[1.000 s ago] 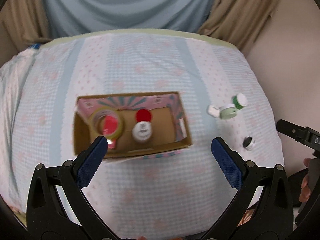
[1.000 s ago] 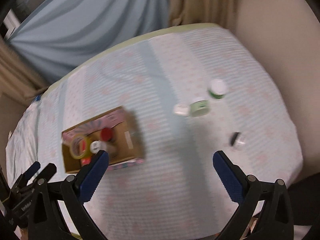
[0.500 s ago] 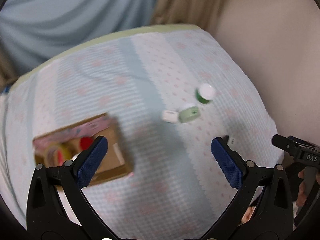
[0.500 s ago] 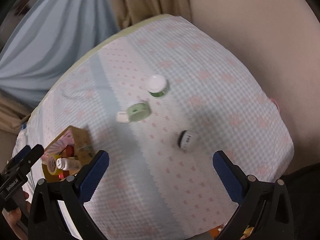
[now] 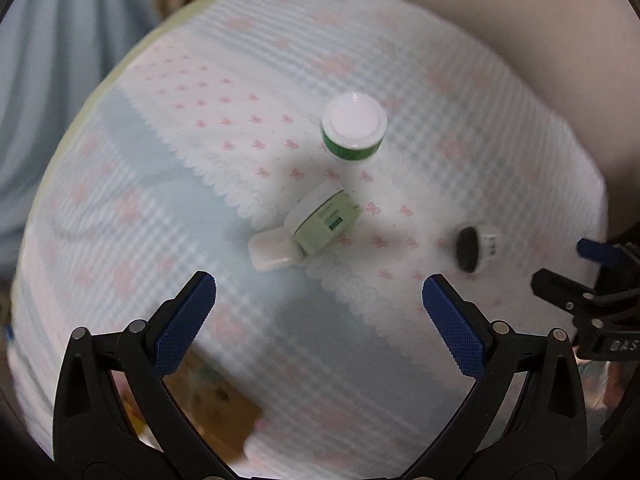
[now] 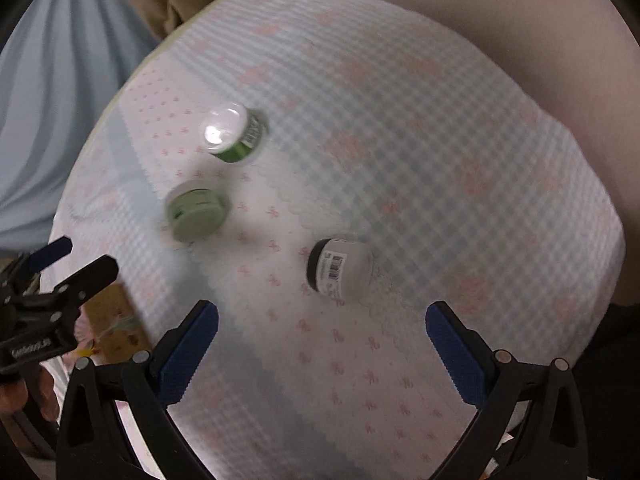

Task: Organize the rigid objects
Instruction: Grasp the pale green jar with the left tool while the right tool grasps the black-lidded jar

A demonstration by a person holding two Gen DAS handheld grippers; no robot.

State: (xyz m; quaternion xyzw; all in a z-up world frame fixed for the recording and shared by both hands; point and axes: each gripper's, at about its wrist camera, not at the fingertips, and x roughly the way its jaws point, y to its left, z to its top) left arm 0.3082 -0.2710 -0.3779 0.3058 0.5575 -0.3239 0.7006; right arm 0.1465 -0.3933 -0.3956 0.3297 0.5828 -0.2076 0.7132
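Both wide-open grippers, left gripper (image 5: 319, 304) and right gripper (image 6: 321, 332), are swinging from the cardboard box (image 5: 224, 408) toward the jars; the black-lidded jar (image 6: 340, 266), lying sideways, is risking rolling away when nudged.

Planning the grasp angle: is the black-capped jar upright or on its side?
On its side: the black-capped jar shows its barcoded wall upward, cap facing sideways, on the tablecloth.

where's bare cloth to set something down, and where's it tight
Bare tablecloth runs beyond and right of the black-capped jar out to the edge; more lies between that jar and the open right gripper. Crowded: the green-banded jar, the pale green jar and the white case, the last two touching.
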